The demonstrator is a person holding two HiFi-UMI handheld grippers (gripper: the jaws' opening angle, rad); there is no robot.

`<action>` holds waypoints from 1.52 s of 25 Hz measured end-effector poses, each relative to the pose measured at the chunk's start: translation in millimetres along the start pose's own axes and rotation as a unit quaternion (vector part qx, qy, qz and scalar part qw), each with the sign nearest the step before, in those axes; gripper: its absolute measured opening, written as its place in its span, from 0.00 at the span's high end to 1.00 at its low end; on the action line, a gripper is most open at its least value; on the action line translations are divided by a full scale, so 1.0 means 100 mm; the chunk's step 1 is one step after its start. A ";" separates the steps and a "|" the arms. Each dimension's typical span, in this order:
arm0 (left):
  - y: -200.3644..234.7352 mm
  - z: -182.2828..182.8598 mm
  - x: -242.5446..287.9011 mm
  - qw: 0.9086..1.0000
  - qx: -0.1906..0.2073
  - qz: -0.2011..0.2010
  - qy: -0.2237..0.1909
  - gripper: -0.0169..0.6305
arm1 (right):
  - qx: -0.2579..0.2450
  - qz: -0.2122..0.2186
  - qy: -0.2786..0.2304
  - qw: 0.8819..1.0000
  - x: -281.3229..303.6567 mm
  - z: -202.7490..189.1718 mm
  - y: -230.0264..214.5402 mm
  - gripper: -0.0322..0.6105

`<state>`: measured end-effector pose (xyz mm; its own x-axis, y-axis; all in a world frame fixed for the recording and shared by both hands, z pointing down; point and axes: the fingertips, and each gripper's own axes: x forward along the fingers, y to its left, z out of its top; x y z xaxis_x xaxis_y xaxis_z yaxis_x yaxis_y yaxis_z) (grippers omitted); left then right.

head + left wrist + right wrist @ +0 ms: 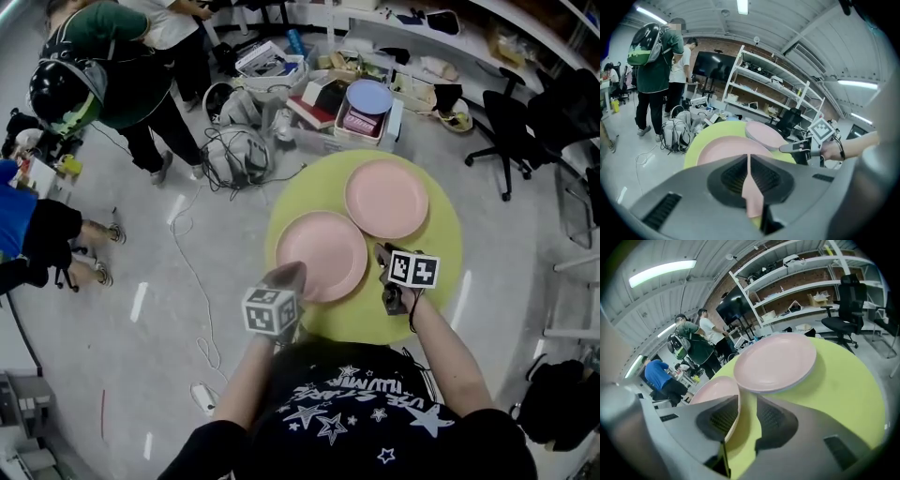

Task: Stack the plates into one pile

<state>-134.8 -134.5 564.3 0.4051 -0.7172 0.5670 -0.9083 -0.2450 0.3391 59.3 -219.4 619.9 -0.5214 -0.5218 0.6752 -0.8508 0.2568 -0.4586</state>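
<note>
Two pink plates lie side by side on a round yellow-green table [441, 234]. The near plate [322, 255] lies by the table's near left side, and the far plate [386, 197] touches it at the back right. My left gripper [289, 273] hovers over the near plate's front rim. Its jaws are shut and hold nothing; pink shows through the slit [748, 161]. My right gripper [382, 253] is open at the near plate's right edge. Between its jaws [747, 404] I see bare table, with the near plate's rim [717, 387] beside the left jaw and the far plate [776, 362] just ahead.
Several people stand or sit at the left [122, 75]. A backpack with cables [234, 150] lies on the floor behind the table. Boxes of clutter with a blue disc [369, 97] sit at the back. A black office chair [511, 131] stands at the right.
</note>
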 end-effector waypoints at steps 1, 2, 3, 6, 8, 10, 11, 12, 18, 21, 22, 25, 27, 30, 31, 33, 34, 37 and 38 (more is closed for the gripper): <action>0.04 -0.01 -0.01 1.000 -0.001 -0.002 0.001 0.93 | -0.001 0.001 0.007 1.000 0.03 -0.05 0.05 0.75; 0.07 -0.02 -0.01 1.000 -0.001 -0.005 0.002 0.93 | -0.002 0.001 0.013 1.000 0.06 -0.10 0.09 0.75; 0.11 -0.04 -0.02 1.000 -0.002 -0.007 0.004 0.93 | -0.001 0.003 0.020 1.000 0.09 -0.16 0.13 0.75; 0.21 -0.12 -0.04 1.000 -0.002 -0.013 0.013 0.93 | -0.003 0.000 0.045 0.999 0.18 -0.34 0.22 0.73; 0.29 -0.17 -0.05 1.000 -0.004 -0.018 0.018 0.93 | -0.006 -0.007 0.059 0.998 0.24 -0.43 0.26 0.72; 0.34 -0.21 -0.05 0.999 -0.006 -0.021 0.023 0.93 | -0.005 -0.012 0.068 0.998 0.28 -0.50 0.27 0.72; 0.36 -0.23 -0.06 0.999 -0.007 -0.023 0.027 0.93 | -0.005 -0.014 0.072 0.997 0.30 -0.53 0.28 0.72; 0.39 -0.24 -0.07 0.999 -0.008 -0.024 0.030 0.93 | -0.004 -0.016 0.075 0.997 0.32 -0.55 0.29 0.72; 0.48 -0.33 -0.12 0.998 -0.009 -0.032 0.053 0.93 | 0.008 -0.045 0.083 0.995 0.41 -0.58 0.33 0.74; 0.53 -0.38 -0.14 0.998 -0.006 -0.036 0.060 0.93 | 0.012 -0.064 0.083 0.994 0.45 -0.61 0.28 0.80; 0.54 -0.39 -0.13 0.997 -0.005 -0.037 0.062 0.93 | 0.013 -0.067 0.082 0.994 0.45 -0.61 0.27 0.83; 0.59 -0.40 -0.12 0.997 -0.006 -0.038 0.065 0.93 | 0.018 -0.068 0.078 0.994 0.45 -0.61 0.26 0.84; 0.60 -0.41 -0.11 0.997 -0.004 -0.039 0.068 0.93 | 0.017 -0.068 0.075 0.995 0.44 -0.59 0.27 0.84; 0.60 -0.38 -0.10 0.997 -0.003 -0.040 0.069 0.93 | 0.019 -0.067 0.065 0.996 0.40 -0.55 0.29 0.85; 0.60 -0.38 -0.10 0.997 -0.004 -0.039 0.069 0.93 | 0.018 -0.065 0.061 0.996 0.39 -0.53 0.31 0.86; 0.61 -0.39 -0.09 0.997 -0.006 -0.037 0.067 0.93 | 0.014 -0.060 0.053 0.997 0.36 -0.51 0.35 0.86; 0.61 -0.39 -0.09 0.997 -0.007 -0.037 0.065 0.93 | 0.012 -0.057 0.049 0.997 0.35 -0.49 0.37 0.87; 0.60 -0.38 -0.08 0.997 -0.008 -0.037 0.062 0.93 | 0.008 -0.044 0.033 0.998 0.33 -0.40 0.45 0.88; 0.60 -0.38 -0.08 0.997 -0.008 -0.035 0.062 0.93 | 0.009 -0.038 0.027 0.999 0.33 -0.36 0.47 0.89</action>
<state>-188.7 -119.1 608.9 0.4790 -0.6116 0.6297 -0.8755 -0.2812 0.3929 0.0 -194.7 641.6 -0.4582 -0.4937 0.7391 -0.8872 0.2026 -0.4146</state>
